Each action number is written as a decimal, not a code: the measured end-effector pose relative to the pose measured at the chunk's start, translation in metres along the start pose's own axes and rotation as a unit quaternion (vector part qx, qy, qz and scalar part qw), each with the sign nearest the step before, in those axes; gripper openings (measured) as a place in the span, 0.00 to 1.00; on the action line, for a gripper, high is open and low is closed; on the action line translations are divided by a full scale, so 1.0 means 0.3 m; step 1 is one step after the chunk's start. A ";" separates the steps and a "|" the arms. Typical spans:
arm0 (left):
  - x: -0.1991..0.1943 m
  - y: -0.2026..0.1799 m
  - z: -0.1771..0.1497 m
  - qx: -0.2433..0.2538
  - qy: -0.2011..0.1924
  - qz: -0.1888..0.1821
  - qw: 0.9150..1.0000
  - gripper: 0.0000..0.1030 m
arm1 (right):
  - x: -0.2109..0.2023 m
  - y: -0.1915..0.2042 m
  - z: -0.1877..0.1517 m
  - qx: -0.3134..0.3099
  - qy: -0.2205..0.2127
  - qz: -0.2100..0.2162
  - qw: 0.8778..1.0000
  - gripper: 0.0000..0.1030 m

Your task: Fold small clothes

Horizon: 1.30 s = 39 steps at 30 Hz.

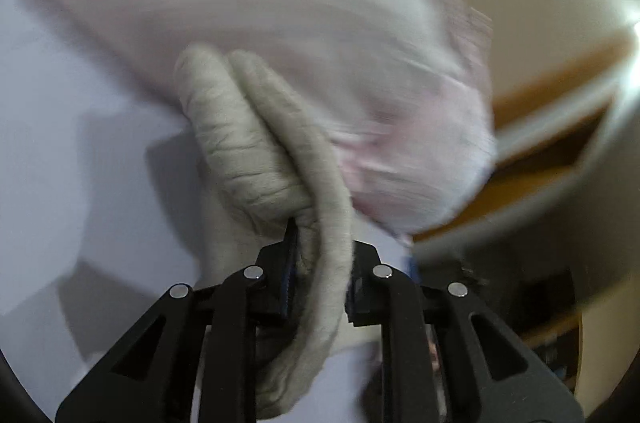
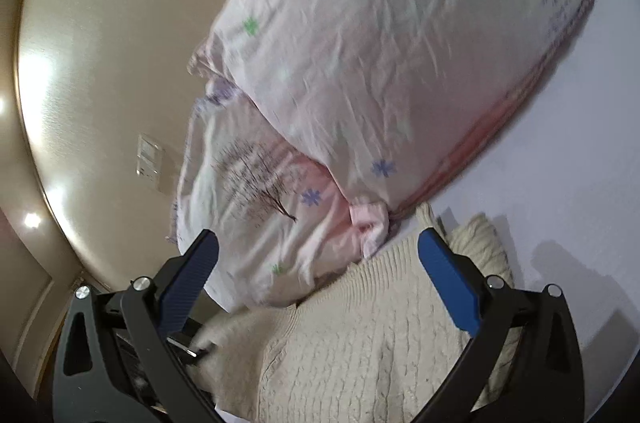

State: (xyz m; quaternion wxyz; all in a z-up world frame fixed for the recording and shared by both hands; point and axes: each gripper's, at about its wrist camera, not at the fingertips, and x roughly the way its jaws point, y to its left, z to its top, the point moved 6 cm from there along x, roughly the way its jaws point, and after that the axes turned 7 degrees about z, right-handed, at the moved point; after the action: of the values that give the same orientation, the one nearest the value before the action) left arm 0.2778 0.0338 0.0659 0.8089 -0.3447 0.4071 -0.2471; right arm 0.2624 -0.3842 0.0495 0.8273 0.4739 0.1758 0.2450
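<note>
While gripper-held, sweater against pillow

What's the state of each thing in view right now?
left hand-held gripper: shut on the cream knit garment.
right hand-held gripper: open, over the garment, nothing clamped.
cream knit garment: bunched, not folded.
pillow: lies on the white sheet, beyond the garment.

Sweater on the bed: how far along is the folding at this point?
Nothing looks folded yet. In hand: the left gripper is shut on a bunched, ribbed part of the cream sweater, lifting it. The right gripper is open above the knit, holding nothing. Left: spreading it flat on the sheet beside the pillow and making every fold.
</note>
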 end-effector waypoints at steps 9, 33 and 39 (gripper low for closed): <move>0.692 -0.485 -0.416 0.131 0.231 -0.067 0.962 0.18 | -0.126 -0.069 0.122 -0.049 -0.028 -0.117 0.992 0.97; 0.473 -0.117 -0.377 0.143 0.137 0.109 0.974 0.64 | 0.120 -0.168 -0.213 -0.039 0.250 -0.173 0.952 0.37; 0.219 -0.123 -0.311 0.220 0.067 0.141 0.963 0.48 | 0.235 -0.021 -0.348 -0.046 0.288 -0.073 0.954 0.34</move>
State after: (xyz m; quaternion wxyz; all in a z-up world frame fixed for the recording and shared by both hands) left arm 0.2319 -0.0679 0.0215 0.8624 -0.0796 0.4405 -0.2364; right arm 0.2667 -0.2737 -0.0112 0.7784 0.3305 0.4289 0.3176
